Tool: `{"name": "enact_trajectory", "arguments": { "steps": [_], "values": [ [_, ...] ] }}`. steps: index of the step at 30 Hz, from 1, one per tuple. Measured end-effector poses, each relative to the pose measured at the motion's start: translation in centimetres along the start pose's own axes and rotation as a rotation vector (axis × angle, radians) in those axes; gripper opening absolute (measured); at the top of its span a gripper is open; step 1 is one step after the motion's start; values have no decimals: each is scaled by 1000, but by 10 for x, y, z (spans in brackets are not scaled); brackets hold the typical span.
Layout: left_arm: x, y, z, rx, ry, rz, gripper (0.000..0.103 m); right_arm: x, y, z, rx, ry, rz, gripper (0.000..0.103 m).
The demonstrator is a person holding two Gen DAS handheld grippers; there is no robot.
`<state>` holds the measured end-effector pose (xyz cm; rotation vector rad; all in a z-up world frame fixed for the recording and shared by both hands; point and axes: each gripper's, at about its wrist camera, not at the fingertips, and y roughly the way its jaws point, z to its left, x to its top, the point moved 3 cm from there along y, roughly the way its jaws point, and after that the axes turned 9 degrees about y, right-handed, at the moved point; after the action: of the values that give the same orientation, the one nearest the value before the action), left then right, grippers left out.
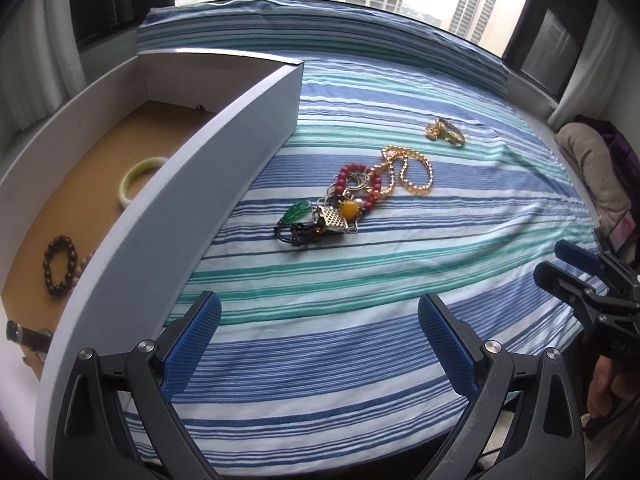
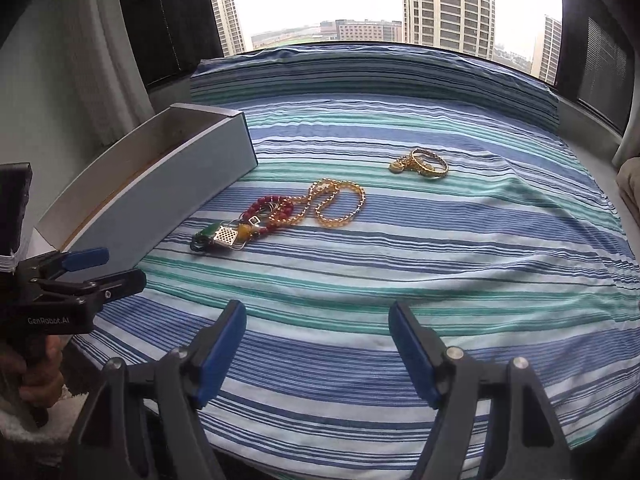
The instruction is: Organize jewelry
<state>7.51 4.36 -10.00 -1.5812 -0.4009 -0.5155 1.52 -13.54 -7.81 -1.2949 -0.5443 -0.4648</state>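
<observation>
**Two open grippers over a striped bed, jewelry in two heaps and a box**

Two grippers show, each with two black arms ending in blue, cross-hatched rubber pads. The left gripper (image 1: pixel 320 344) has its fingers spread wide with nothing between them; the right gripper (image 2: pixel 318 348) is likewise spread wide and empty. Both hang above the blue, white and teal striped ribbed bedspread (image 1: pixel 360 360).

Ahead of the left fingers and slightly to their left lies one tangled heap of jewelry (image 1: pixel 340 208): one bracelet of round dark red beads (image 1: pixel 356 172), one green leaf-shaped pendant on black cord (image 1: pixel 295 213), one silver square lattice charm (image 1: pixel 334 219), one smooth amber-yellow stone (image 1: pixel 348 209) and a few thin wire rings. Touching that heap, on its far side, is one looped chain of small golden beads (image 1: pixel 416 172). Farther ahead and to the right, well apart from the heap, sits one small cluster of gold pieces (image 1: pixel 446 131); from the right wrist it reads as one patterned gold bangle (image 2: pixel 430 162) with smaller gold bits (image 2: pixel 400 166) beside it, their count unclear.

To the left of the left fingers stands one long white cardboard box with a brown floor (image 1: pixel 168 208), open at the top. Inside lie one smooth pale green bangle (image 1: pixel 138 178), one bracelet of round dark brown beads (image 1: pixel 60 266), and part of a pinkish bead strand (image 1: pixel 82 266) just beside it. A dark strap (image 1: pixel 28 336) lies at the near end
</observation>
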Motion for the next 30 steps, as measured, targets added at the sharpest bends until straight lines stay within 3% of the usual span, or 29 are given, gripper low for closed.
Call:
{"name": "enact_trajectory", "arguments": {
  "steps": [7,11,16,19,23,26,27,29,30],
  "values": [
    [-2,0,-2,34,15,10,99,30,42,-21,65,18,61,75],
    [-6,-5,0,53,22,0,99,52,53,-32,133,94,69,75],
    [-11,-7,8,50,3,-4,99,106,75,-69,-9,63,-3,72],
    [-15,-9,8,47,3,-4,99,144,108,-82,-36,-9,0,71],
    [-18,-16,9,54,-4,-17,99,179,170,-89,-63,-80,78,71],
    [-22,-22,16,69,-22,-25,99,192,212,-101,-106,-18,147,70],
    [-24,-23,19,73,-31,-26,99,194,221,-104,-133,-14,151,68],
    [-28,-23,24,76,-49,-20,99,197,230,-104,-144,-10,152,29],
    [-31,-21,26,75,-58,-13,99,198,231,-105,-133,0,152,23]
  ]
}}
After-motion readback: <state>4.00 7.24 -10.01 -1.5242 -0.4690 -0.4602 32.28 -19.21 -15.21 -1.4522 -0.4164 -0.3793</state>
